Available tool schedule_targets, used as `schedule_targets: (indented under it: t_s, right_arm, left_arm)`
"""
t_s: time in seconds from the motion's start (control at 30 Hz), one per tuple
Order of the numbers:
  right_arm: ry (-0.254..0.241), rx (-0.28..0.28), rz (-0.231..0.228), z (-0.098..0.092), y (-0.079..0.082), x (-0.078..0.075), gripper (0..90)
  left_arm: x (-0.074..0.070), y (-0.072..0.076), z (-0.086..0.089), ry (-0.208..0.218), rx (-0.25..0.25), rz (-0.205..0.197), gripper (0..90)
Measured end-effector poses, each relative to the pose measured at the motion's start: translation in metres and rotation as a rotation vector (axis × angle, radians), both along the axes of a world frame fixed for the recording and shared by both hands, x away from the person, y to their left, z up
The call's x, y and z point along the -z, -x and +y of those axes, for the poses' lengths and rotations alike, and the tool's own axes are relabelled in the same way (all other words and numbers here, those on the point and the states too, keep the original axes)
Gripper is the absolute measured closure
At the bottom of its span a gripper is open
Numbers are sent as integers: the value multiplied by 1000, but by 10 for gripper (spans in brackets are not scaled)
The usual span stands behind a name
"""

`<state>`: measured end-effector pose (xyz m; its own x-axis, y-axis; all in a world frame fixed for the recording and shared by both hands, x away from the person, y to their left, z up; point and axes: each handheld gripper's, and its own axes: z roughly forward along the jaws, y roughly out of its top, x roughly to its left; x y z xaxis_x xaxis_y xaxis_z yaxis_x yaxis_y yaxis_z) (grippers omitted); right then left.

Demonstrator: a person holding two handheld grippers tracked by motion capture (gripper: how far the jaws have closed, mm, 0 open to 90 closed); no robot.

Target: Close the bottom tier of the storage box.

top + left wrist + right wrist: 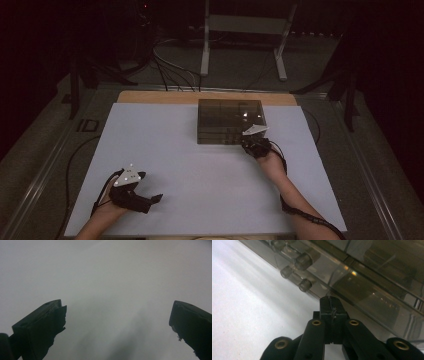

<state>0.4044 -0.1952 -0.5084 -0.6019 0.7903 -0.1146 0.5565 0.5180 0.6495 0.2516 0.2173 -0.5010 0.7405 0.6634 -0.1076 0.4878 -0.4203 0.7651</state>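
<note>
Two grippers are in play. My right gripper [251, 141] has its jaws pressed together, holding nothing, tip at the lower front wall of the smoked transparent drawer box [229, 120], which sits toward the far edge of the worktop [210, 175], right of centre. Small cylindrical knobs [305, 285] show on its front. My left gripper [150, 200] rests near the near left corner, jaws wide apart, empty. I judge the approach step in hand; next, part the jaws and align on one knob.
</note>
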Motion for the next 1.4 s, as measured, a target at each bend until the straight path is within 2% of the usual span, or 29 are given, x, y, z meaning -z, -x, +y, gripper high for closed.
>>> schedule_targets:
  t_s: [0.17, 0.4, 0.5, 0.57, 0.73, 0.87, 1.03, 1.27, 1.4]
  right_arm:
    - [-13, 2, 13, -3, 4, -4, 900]
    - [-69, 30, 34, -8, 14, -9, 719]
    - [-85, 25, 47, -8, 18, -10, 618]
    - [-90, 26, 54, -8, 21, -12, 531]
    - [-97, 29, 50, -8, 26, -15, 435]
    - [-106, 9, 66, -6, 28, -16, 287]
    - [-105, -1, 80, -2, 29, -15, 170]
    - [-116, -35, 99, 5, 30, -17, 108]
    - [-131, -82, 104, 8, 30, -19, 85]
  left_arm:
    - [0, 0, 0, 2, 0, -2, 0]
    - [0, 0, 0, -2, 3, -1, 0]
    - [-1, 0, 0, -2, 3, -1, 0]
    - [-1, 0, -1, -1, 3, -1, 0]
    - [-1, 0, -1, -1, 3, 0, 0]
    - [-1, -1, -1, 4, 1, 1, 0]
    - [-2, -1, -1, 4, -1, -3, 0]
    - [-1, -2, -2, 1, -2, 1, 0]
    - [-1, -2, -3, 1, -3, 0, 0]
